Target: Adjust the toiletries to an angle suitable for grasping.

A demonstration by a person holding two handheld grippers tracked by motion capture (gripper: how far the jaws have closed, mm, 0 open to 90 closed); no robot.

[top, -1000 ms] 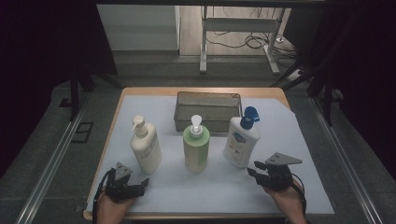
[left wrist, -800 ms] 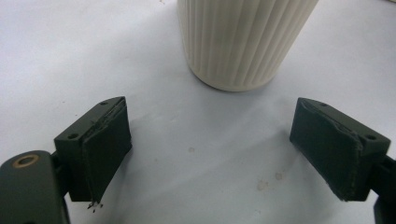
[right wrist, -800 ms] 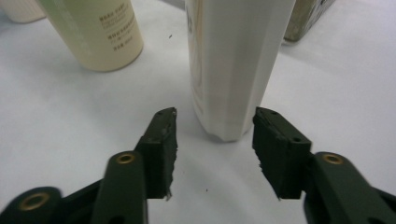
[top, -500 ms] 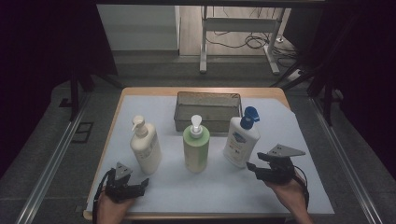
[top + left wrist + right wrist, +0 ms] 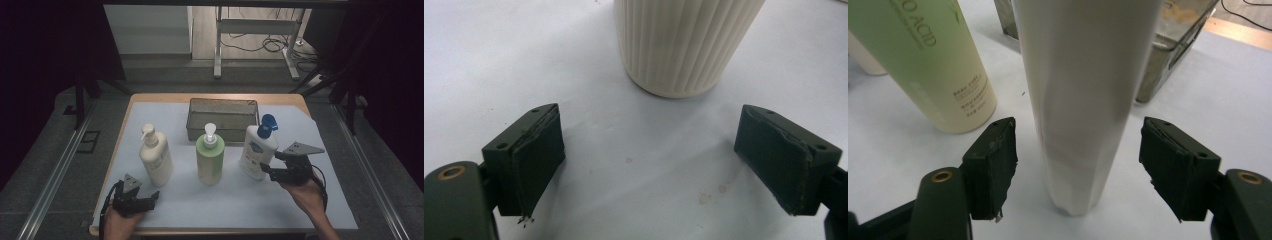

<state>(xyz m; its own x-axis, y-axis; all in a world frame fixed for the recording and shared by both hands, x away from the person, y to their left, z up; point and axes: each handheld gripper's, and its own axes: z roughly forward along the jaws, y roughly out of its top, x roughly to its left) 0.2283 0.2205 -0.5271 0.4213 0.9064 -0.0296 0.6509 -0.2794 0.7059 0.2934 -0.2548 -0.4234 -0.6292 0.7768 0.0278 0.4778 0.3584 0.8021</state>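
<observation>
Three bottles stand in a row on the white mat: a cream pump bottle, a green pump bottle and a white bottle with a blue cap. My right gripper is at the white bottle's right side. Its jaws have just been opening. In the right gripper view the white bottle stands upright between the open jaws of the right gripper, and the pads are clear of it. My left gripper rests open near the front edge, and the cream bottle's ribbed base is ahead of the left gripper.
A metal mesh basket stands behind the bottles at the back of the table. In the right gripper view the green bottle is close on the left and the basket behind on the right. The wooden table edge runs along the front.
My right gripper has risen and come closer to the white bottle, and its jaws stand wider. The left gripper and the three bottles have stayed in place.
</observation>
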